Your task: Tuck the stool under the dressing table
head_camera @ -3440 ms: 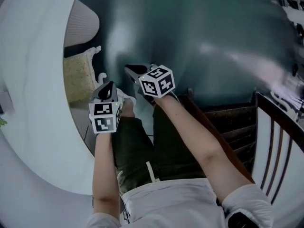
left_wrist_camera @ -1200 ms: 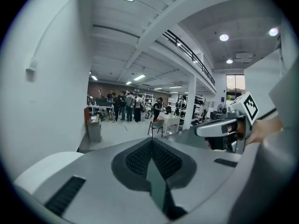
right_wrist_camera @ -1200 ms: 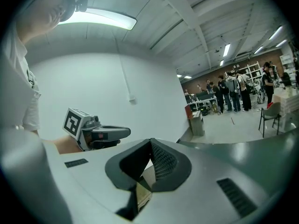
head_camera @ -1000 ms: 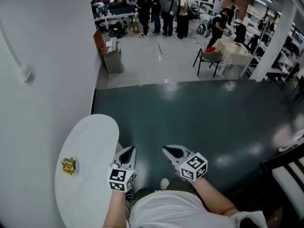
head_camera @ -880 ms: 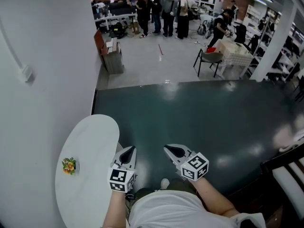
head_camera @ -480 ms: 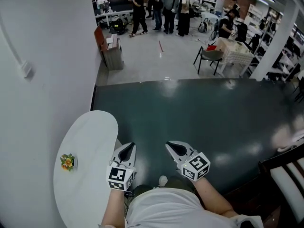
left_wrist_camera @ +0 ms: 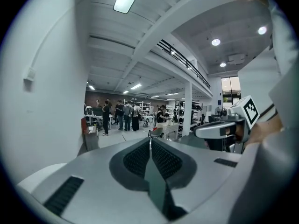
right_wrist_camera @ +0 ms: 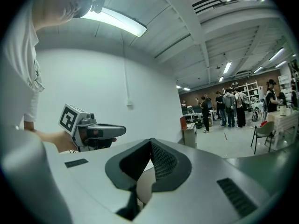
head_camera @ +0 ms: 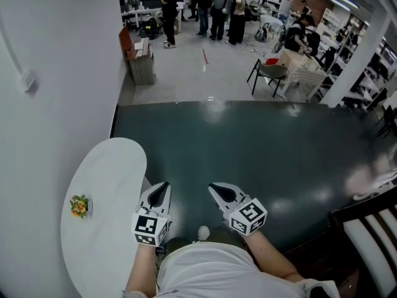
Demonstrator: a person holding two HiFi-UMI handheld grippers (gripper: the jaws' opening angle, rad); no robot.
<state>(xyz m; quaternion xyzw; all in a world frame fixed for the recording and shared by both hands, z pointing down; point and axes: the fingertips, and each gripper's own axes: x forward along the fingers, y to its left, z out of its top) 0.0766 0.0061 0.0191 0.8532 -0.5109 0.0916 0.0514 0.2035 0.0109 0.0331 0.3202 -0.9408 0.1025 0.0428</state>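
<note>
At the front of the left gripper [left_wrist_camera: 150, 140] the two jaws lie pressed together, tip to tip, and nothing is held between them. Those of the right gripper [right_wrist_camera: 150, 142] are closed in the same way, also with nothing in them. Both grippers point almost level and away from the person, side by side and a little apart, each showing at the edge of the other's view with its marker cube toward the person. A bare forearm leads back from each to a white shirt [head_camera: 208, 272], and the toe of a shoe [head_camera: 203, 232] shows between them.

Just left of the left gripper stands the dressing table [head_camera: 108, 185], its white oval top running along a white wall [head_camera: 56, 54]. A small bunch of flowers [head_camera: 79, 205] sits on the top near the wall side. The stool cannot be made out in any view. A dark green mat [head_camera: 260, 141] covers the floor ahead of the grippers. A dark chair [head_camera: 366, 234] stands at the right edge, well apart from the table. Beyond the mat, on a grey floor, a group of people [head_camera: 217, 8] stands among desks and shelves.
</note>
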